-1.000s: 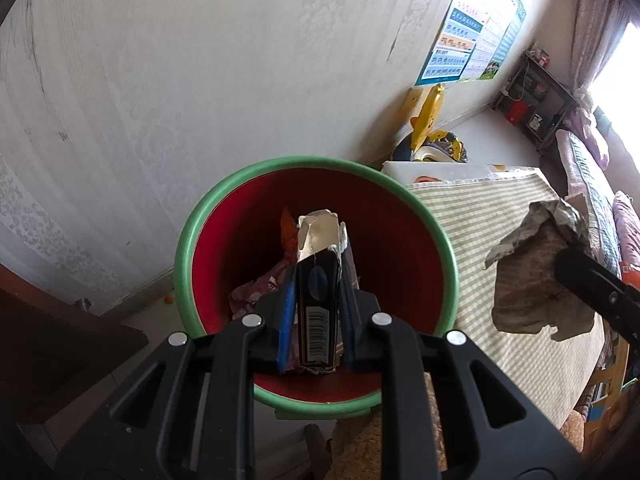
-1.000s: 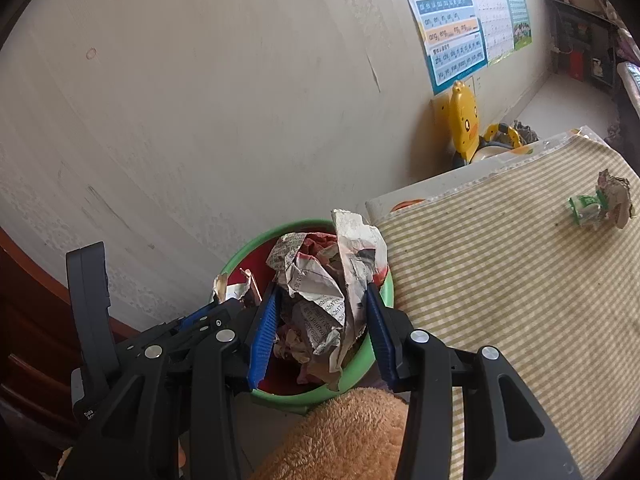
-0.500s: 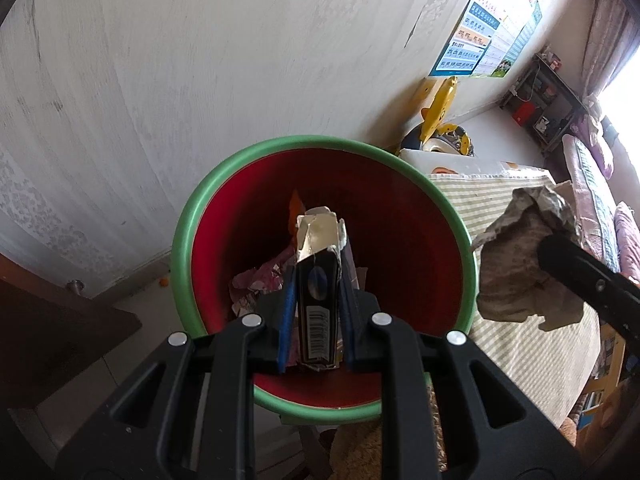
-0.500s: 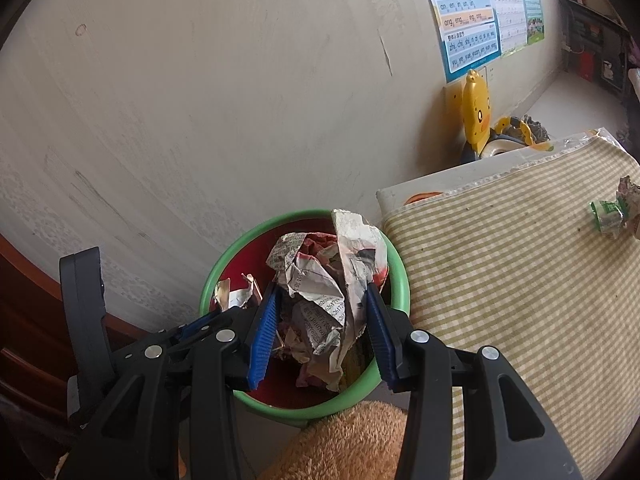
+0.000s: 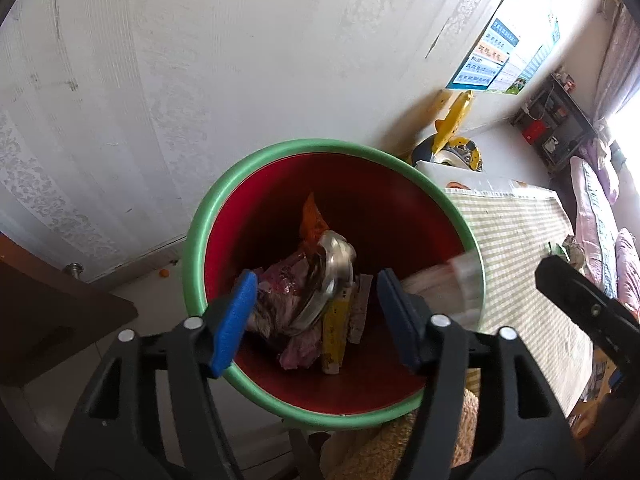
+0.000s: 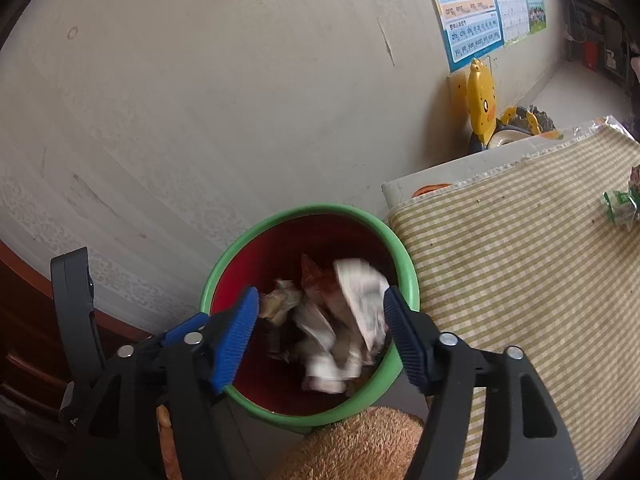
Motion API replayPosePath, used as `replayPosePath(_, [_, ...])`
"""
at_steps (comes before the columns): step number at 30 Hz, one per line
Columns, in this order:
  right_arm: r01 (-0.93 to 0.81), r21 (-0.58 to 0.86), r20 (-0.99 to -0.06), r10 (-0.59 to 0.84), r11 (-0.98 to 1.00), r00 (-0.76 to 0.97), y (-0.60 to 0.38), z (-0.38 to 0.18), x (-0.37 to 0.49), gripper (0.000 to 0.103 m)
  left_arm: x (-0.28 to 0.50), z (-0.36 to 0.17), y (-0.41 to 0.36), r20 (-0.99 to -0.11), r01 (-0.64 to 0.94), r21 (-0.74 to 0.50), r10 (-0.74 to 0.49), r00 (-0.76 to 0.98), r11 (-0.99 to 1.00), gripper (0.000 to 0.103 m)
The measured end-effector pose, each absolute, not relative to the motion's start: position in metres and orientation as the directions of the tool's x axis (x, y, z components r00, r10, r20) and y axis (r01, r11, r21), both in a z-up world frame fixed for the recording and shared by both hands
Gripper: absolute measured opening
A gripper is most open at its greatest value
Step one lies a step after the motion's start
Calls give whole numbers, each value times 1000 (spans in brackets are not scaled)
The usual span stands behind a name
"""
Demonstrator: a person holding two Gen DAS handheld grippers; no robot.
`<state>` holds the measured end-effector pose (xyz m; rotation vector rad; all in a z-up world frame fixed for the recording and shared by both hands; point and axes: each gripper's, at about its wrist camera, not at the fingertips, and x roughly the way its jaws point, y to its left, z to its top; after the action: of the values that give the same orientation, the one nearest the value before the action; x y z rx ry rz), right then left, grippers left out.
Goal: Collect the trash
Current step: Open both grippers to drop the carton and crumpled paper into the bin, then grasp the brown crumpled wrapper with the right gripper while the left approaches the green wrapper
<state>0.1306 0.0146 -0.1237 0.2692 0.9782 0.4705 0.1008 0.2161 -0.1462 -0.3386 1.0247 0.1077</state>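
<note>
the round bin with a green rim and red inside [image 5: 192,248] stands by the pale wall, just beside the tabletop with the green and white checked cloth [image 6: 520,280]. both tools hang over its mouth.

a second ago the left tool [image 5: 316,320] pinches a small dark packet with a barcode. now its blue pads are opening and nothing is between them. the packet is gone from the pads, and a shiny silver blur [image 5: 332,276] shows inside the bin, on top of the pink, yellow and orange wrappers [image 5: 304,320] lying at the bottom.

a second ago the right tool [image 6: 320,336] pinches a crumpled ball of newspaper [image 6: 352,320] above the rim. now its blue pads are opening too. the paper looks blurry and sits lower, inside the bin. its right edge is very near the right pad, and it is hard to tell if it touches.

in the left view, a pale blur [image 5: 440,284] shows at the bin's right rim, where the paper ball hung before.

a small green and white wrapper [image 6: 620,208] lies on the checked cloth, well apart from the bin.

on the wall hangs a blue poster [image 6: 472,12]. it has rows of letters like "ang, eng", "zhi, chi, shi" and "yu, ye, yue". the other words are too small to read. a yellow duck toy [image 6: 482,100] stands under it.
</note>
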Motion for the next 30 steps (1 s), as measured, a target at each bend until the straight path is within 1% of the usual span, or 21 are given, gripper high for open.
replayPosePath(4, [-231,421,-718,478,877,506,-5,-121,131,65,103,-145,209,-855,-233,-214,-66,514,949,62])
replayPosePath(7, [-154,397,-711,409,905,572,-42,-123,135,66,106,-141,194,-852,-196,-205,-77,518,959,62])
replayPosePath(13, [153,348,-712,155,925,684,-172,-136,151,67,120,-131,145,-838,-84,-188,-115,533,979,62])
replayPosePath(14, [201,334,-714,108,921,691,-194,-137,154,69,126,-128,130,-831,-53,-188,-130,541,981,64])
replayPosePath(16, [269,309,-719,38,912,694,-230,-141,161,73,135,-121,107,-814,-8,-194,-156,560,981,70])
replayPosePath(18, [334,296,-733,-11,895,680,-267,-149,175,75,147,-113,77,-787,60,-206,-202,583,977,75])
replayPosePath(20, [376,303,-751,-23,876,659,-297,-161,194,75,161,-107,50,-767,125,-225,-255,588,966,78])
replayPosePath(23, [404,301,-775,-25,864,631,-318,-176,223,75,187,-98,-5,-747,236,-223,-322,582,946,81])
replayPosePath(25, [407,302,-787,-15,862,616,-328,-185,234,75,200,-99,-32,-749,288,-219,-350,562,932,86])
replayPosePath(28, [394,336,-806,45,856,590,-336,-202,249,75,219,-109,-73,-771,360,-201,-373,515,911,88])
replayPosePath(29, [382,353,-812,76,854,579,-339,-209,251,65,222,-113,-81,-777,369,-197,-375,505,908,88])
replayPosePath(30, [377,360,-816,93,853,570,-340,-212,251,53,228,-118,-92,-786,378,-200,-378,489,904,89])
